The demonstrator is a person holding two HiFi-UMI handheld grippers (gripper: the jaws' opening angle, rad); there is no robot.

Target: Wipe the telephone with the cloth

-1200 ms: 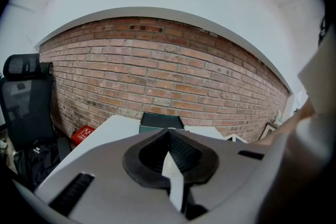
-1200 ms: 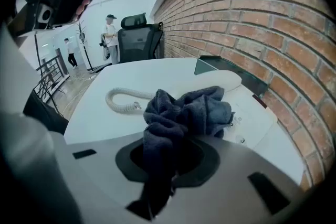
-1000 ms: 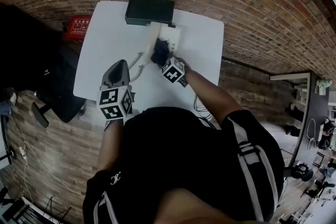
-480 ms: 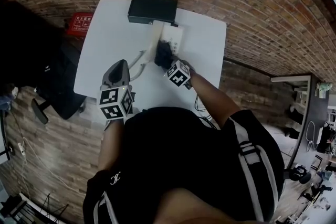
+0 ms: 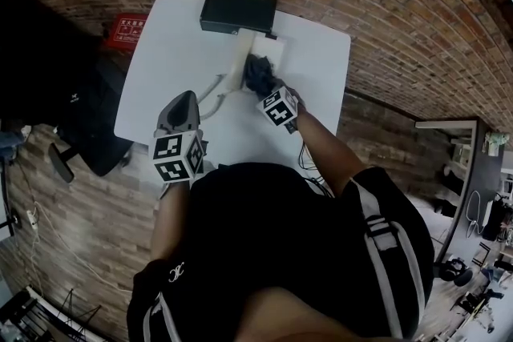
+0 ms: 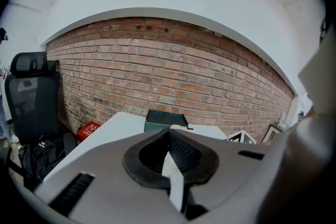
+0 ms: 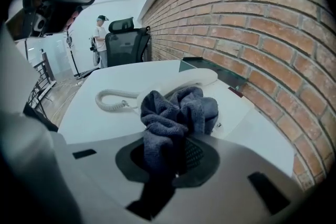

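Right gripper [image 7: 173, 157] is pinching a dark grey-blue terry cloth [image 7: 178, 110]. The bunched wad sticks out ahead of the jaws and sits over the near part of a white desk telephone [image 7: 233, 110]; I can't tell whether it is pressed on or just above. The white handset [image 7: 197, 78] lies along the phone's left side just past the cloth, and its white coiled cord [image 7: 110, 99] loops out to the left over the white rectangular table [image 5: 160, 68]. The phone is on the far half of the table, just in front of a flat black box [image 5: 238, 12] that stands at the table's far edge by the red brick wall [image 5: 385, 4]. Left gripper [image 6: 170, 165] has its jaws pressed together with nothing between them. It is held above the near table edge, well apart from the phone, pointing at the wall. A red box [image 5: 128, 30] sits on the floor by the table's far left corner, with a black mesh office chair [image 6: 29, 92] further left.
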